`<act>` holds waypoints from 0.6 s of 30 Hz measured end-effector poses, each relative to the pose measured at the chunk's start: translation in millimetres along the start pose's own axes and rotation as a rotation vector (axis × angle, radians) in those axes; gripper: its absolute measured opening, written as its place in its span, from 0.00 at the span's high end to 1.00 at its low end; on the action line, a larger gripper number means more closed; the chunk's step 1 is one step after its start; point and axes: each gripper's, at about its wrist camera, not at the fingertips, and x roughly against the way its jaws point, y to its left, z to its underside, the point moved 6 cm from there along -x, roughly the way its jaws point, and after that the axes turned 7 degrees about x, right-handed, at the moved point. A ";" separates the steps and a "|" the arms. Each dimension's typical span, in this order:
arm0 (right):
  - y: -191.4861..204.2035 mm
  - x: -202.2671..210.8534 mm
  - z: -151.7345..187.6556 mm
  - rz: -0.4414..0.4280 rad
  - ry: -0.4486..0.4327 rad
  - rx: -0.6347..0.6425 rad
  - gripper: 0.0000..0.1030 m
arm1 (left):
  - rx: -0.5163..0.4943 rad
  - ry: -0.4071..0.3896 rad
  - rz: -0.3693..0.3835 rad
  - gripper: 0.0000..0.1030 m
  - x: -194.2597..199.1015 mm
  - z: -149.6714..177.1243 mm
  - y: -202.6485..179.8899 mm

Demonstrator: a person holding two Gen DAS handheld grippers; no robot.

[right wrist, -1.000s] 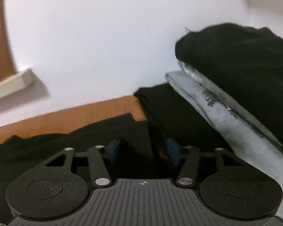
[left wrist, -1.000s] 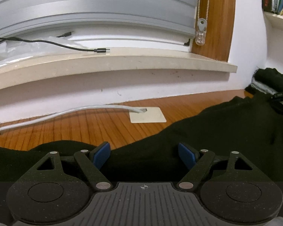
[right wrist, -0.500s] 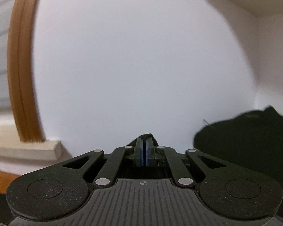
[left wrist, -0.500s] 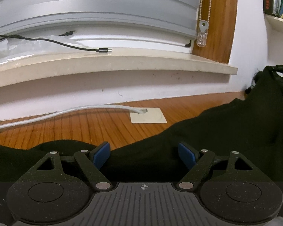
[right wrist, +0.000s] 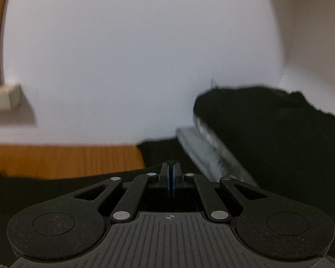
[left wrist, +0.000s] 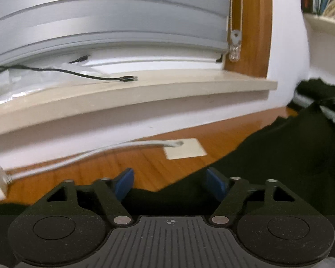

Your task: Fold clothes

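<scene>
Counter [left wrist: 145,163]: I see wood under the dark garment [left wrist: 279,167], which lies spread across it.
Folded stack [right wrist: 268,134]: right of my right gripper.
Left gripper [left wrist: 170,182]: fingers spread, over the garment's edge.
Right gripper [right wrist: 170,175]: fingers clenched; whether on cloth, I cannot tell.

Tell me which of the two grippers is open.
The left gripper: its blue pads stand wide apart over the dark garment. The right gripper has its pads pressed together.

The left gripper [left wrist: 170,182] has its fingers [left wrist: 124,182] spread apart over a dark garment [left wrist: 279,163] on the wooden worktop [left wrist: 127,163]; a white cable [left wrist: 100,151] lies near.
</scene>
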 end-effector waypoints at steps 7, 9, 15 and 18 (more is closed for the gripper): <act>7.1 -14.5 8.2 -0.009 0.001 -0.015 0.97 | -0.096 0.101 0.081 0.43 -19.6 -8.3 -9.0; 7.4 -14.9 6.9 -0.008 -0.013 -0.020 0.97 | -0.112 0.113 0.091 0.43 -23.7 -4.8 -13.6; -2.6 10.5 -12.4 -0.022 -0.140 -0.044 0.97 | -0.161 0.149 0.120 0.99 -35.7 5.9 -27.5; -6.8 19.8 -21.5 -0.026 -0.174 -0.047 0.97 | -0.181 0.098 0.117 1.00 -26.2 0.6 -30.2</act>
